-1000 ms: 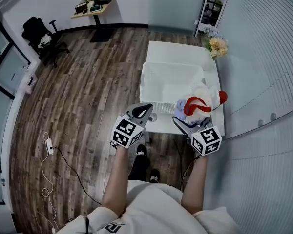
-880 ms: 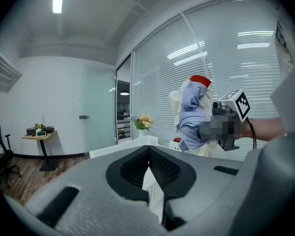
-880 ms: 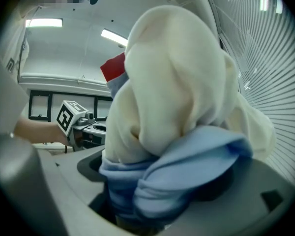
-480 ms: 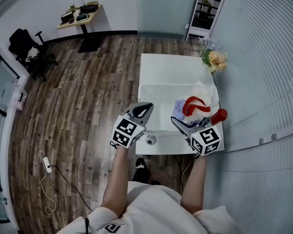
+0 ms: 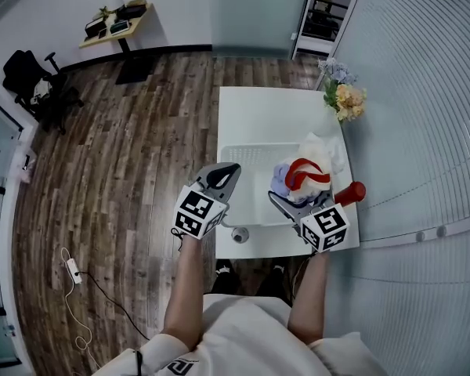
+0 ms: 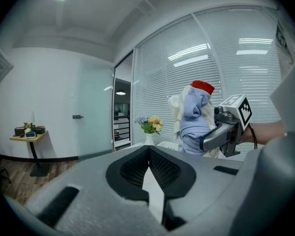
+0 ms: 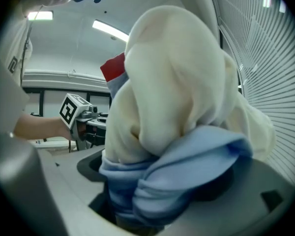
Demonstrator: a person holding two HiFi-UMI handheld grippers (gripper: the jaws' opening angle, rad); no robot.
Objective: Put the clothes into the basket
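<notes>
At the lower middle of the head view, the left gripper [image 5: 233, 171] is hanging by the left edge of the white table [image 5: 266, 112]. Its jaws are pressing together, and nothing is sitting between them.

Just to its right, the white basket [image 5: 236, 153] is sitting on the table. The part of its inside that is showing is holding no clothes.

Further right, the clothes [image 5: 301, 171] are bunching up in one lump of blue, cream and red. The lump is hanging over the right side of the basket, up off the table.

The right gripper [image 5: 278, 200] is squeezing the blue part at the bottom of the lump. The cream cloth is flopping over the top.

The clothes are looking soft, light and floppy, so they are likely going to bend and sag however they are held. Loose pieces on top could slide off. The best place to hold is low down in the thick blue folds, where the jaws are pinching now.

The red bit at the far right may be a sleeve or a hat, but it is showing too small to tell.
</notes>
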